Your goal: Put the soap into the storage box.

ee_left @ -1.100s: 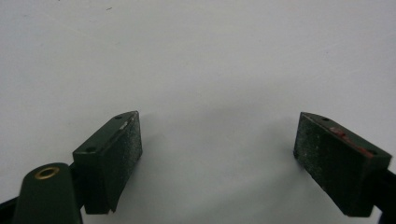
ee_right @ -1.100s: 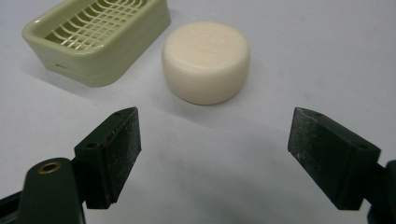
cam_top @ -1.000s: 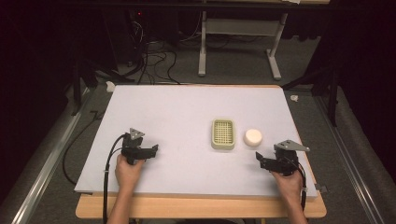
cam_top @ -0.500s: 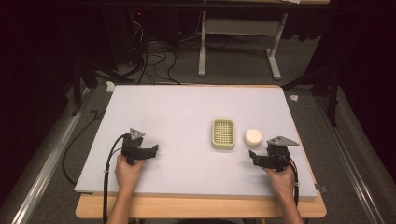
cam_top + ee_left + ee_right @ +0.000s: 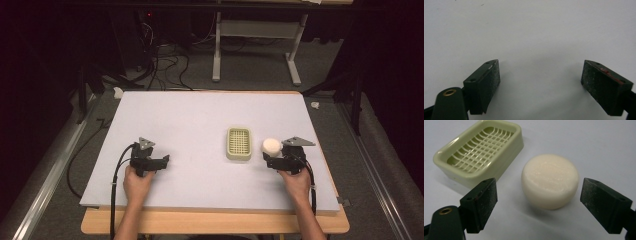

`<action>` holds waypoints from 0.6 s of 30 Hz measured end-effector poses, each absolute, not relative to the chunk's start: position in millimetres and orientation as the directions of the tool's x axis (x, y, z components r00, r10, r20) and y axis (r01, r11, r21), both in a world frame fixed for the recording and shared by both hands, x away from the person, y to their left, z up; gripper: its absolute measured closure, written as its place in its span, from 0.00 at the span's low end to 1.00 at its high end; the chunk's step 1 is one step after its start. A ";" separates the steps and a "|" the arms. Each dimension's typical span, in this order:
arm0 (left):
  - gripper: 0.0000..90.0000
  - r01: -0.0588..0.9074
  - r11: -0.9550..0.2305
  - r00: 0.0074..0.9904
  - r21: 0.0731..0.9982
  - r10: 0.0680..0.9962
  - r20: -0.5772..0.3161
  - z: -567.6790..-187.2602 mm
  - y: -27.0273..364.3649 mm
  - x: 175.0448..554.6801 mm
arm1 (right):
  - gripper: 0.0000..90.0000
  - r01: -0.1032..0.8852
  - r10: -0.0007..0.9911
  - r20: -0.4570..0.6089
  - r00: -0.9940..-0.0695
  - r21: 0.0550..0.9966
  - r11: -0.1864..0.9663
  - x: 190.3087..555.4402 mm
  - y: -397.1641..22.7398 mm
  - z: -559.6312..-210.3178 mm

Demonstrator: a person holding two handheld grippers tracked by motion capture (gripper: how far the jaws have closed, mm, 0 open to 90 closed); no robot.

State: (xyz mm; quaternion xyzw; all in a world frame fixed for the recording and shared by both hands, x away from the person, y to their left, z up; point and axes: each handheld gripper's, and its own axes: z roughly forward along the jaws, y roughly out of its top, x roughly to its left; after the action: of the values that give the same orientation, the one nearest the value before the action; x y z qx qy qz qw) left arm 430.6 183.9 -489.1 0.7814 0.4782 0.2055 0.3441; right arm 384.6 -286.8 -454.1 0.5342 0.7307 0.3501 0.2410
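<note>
While its jaws have just been opening, the right tongs [image 5: 539,202] face the soap [image 5: 549,180]

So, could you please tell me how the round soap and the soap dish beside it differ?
The soap is a round, solid, cream-white puck; the soap dish is rectangular, pale green and hollow, with a slatted grid inside. The soap lies just ahead of the open right gripper, between its fingers but untouched; the soap dish sits off to one side. Both rest on the white table, apart.

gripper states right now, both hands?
Left gripper: open, nothing between the jaws.
Right gripper: open, jaws just widened, round soap ahead of them, not gripped.
</note>
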 end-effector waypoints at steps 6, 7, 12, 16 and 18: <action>0.18 0.606 -0.306 0.458 0.734 0.889 -0.008 -489.1 183.9 430.6 | 0.16 0.621 0.952 0.020 -0.306 0.762 0.184 397.9 -285.6 -450.9; 0.18 0.606 -0.306 0.458 0.734 0.889 -0.008 -489.1 183.9 430.5 | 0.16 0.624 0.953 0.019 -0.304 0.759 0.184 400.2 -285.5 -451.0; 0.18 0.606 -0.306 0.458 0.734 0.889 -0.008 -489.1 183.8 430.5 | 0.16 0.626 0.961 -0.001 -0.275 0.759 0.180 409.2 -284.3 -451.8; 0.18 0.606 -0.305 0.457 0.734 0.889 -0.008 -489.1 183.8 430.5 | 0.15 0.652 0.969 0.011 -0.249 0.741 0.159 417.5 -287.0 -457.9; 0.18 0.606 -0.305 0.458 0.734 0.889 -0.008 -489.1 183.9 430.5 | 0.15 0.660 0.968 0.012 -0.249 0.734 0.161 421.0 -287.0 -460.2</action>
State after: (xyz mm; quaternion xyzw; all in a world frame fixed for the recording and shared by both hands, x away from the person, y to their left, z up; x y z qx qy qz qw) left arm 430.5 183.9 -489.1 0.7813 0.4785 0.2054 0.3440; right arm 421.0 -287.0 -460.2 0.5634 0.7225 0.3199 0.2413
